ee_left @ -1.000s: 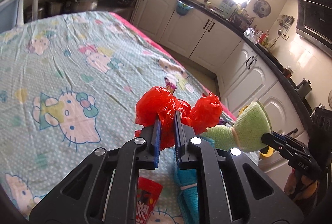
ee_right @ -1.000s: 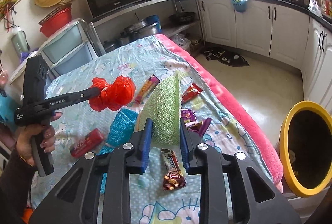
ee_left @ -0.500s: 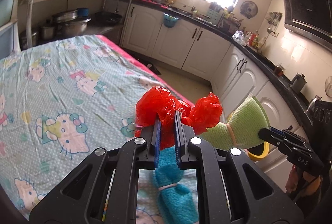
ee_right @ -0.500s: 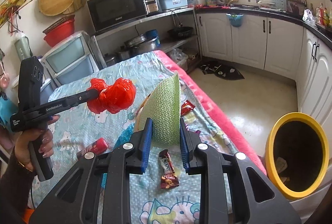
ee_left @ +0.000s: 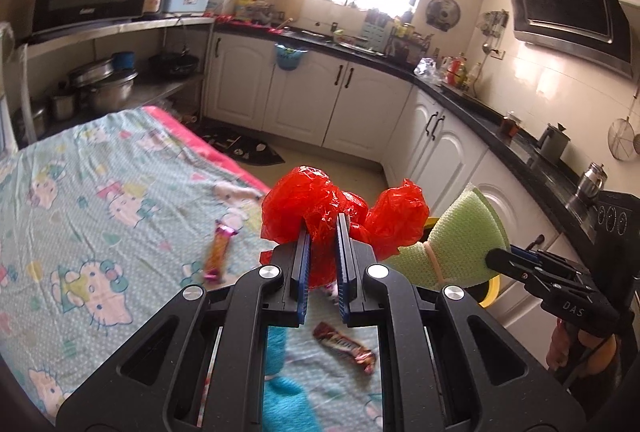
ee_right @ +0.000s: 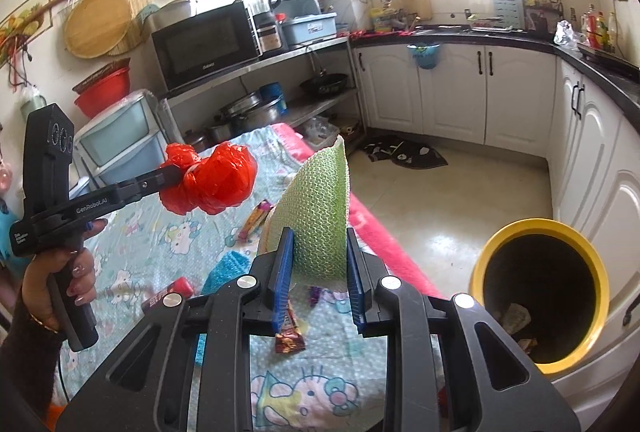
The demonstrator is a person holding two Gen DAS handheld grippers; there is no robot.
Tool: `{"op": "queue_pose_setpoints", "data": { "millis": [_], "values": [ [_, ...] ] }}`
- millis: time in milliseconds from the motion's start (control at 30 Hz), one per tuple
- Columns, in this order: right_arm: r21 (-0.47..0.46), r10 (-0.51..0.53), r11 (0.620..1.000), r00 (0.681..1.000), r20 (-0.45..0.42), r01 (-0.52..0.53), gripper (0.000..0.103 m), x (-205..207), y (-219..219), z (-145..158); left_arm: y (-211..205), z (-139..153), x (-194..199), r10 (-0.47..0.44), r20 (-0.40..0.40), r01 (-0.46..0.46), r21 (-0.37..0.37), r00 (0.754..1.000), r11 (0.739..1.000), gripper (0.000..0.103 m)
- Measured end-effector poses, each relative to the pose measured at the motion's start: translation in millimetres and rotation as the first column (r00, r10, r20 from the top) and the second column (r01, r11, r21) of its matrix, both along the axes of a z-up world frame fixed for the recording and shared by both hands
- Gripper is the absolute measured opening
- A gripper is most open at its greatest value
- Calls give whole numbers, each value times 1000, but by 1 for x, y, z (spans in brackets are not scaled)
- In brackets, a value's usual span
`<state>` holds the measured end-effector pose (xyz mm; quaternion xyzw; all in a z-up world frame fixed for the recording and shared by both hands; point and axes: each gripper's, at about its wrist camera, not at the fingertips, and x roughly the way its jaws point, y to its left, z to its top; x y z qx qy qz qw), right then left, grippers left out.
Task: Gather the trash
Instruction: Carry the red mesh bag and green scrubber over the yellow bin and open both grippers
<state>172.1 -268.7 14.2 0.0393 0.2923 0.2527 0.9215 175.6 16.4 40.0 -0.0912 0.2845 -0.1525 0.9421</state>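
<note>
My left gripper (ee_left: 323, 232) is shut on a crumpled red plastic bag (ee_left: 320, 200), held up above the table; the bag also shows in the right wrist view (ee_right: 212, 181). My right gripper (ee_right: 316, 252) is shut on a green mesh foam sleeve (ee_right: 316, 208), seen from the left wrist view (ee_left: 460, 236) to the right of the red bag. A yellow-rimmed trash bin (ee_right: 540, 292) stands on the floor at the right, with some scraps inside. Snack wrappers (ee_left: 344, 348) (ee_left: 218, 252) (ee_right: 288, 336) lie on the table.
The table has a Hello Kitty cloth (ee_left: 100, 232) with a pink edge (ee_right: 384, 232). A blue mesh sleeve (ee_right: 224, 268) and a red wrapper (ee_right: 168, 292) lie on it. White kitchen cabinets (ee_right: 452, 92) and a floor mat (ee_right: 404, 152) lie beyond.
Both grippers have lifted with their loads and tilted up. The views now show more of the kitchen and less of the table. The bin looks larger in the right wrist view.
</note>
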Motion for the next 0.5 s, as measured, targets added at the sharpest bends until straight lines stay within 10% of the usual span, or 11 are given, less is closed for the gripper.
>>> {"op": "queue_pose_setpoints", "data": {
  "millis": [500],
  "values": [
    [33, -116, 993, 992, 45, 115, 24, -10, -55, 15, -63, 20, 6, -101, 51, 99, 40, 994, 994, 7]
  ]
}}
